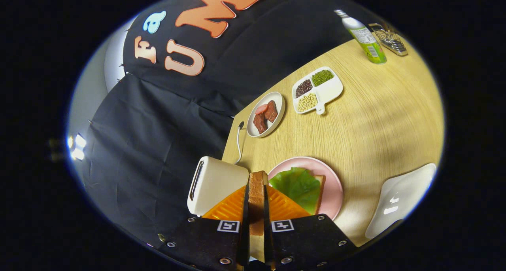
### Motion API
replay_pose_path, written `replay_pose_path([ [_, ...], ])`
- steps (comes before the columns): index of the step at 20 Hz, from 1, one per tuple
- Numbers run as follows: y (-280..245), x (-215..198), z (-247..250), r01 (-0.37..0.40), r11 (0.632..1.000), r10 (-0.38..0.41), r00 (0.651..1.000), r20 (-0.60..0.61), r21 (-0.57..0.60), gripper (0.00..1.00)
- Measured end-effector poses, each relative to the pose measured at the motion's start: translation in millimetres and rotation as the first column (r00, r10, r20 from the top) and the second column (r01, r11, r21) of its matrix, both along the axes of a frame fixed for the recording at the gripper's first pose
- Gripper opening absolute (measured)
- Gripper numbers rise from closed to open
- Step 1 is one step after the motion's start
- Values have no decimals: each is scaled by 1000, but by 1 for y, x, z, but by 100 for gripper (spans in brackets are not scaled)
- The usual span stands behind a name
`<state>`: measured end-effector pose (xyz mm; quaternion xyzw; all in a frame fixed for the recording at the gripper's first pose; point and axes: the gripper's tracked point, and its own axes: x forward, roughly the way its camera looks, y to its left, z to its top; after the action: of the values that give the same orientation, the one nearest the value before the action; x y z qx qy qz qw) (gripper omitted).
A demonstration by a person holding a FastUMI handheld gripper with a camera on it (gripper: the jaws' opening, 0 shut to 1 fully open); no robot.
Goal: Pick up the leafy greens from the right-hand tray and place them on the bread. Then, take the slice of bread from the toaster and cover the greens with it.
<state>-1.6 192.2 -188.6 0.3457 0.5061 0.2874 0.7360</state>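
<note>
Here the gripper (256, 192) is clamped on a slice of bread (257, 199), both fingers pressing its flat faces and holding it upright on edge. Just beyond the fingers sits the toaster (215, 186) on the wooden table (379, 120); beside it the leafy greens (298, 184) lie on bread on a pink plate (334, 188). Farther off stands a bottle (363, 37) whose label is too small to read.

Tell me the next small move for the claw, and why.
Probably carry the bread slice, clamped edge-on in the claw, sideways over the pink plate. The lettuce leaf already lies on the lower bread there, uncovered, and the toaster sits beside it.
</note>
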Motion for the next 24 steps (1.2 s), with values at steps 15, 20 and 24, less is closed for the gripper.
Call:
replay_pose_path([
  [15,-8,-6,-59,1,998,1,999,32,-65,15],
  [20,-15,-4,-59,24,988,-9,995,99,-153,22],
  [24,-30,8,-52,87,959,-25,974,224,-269,41],
])
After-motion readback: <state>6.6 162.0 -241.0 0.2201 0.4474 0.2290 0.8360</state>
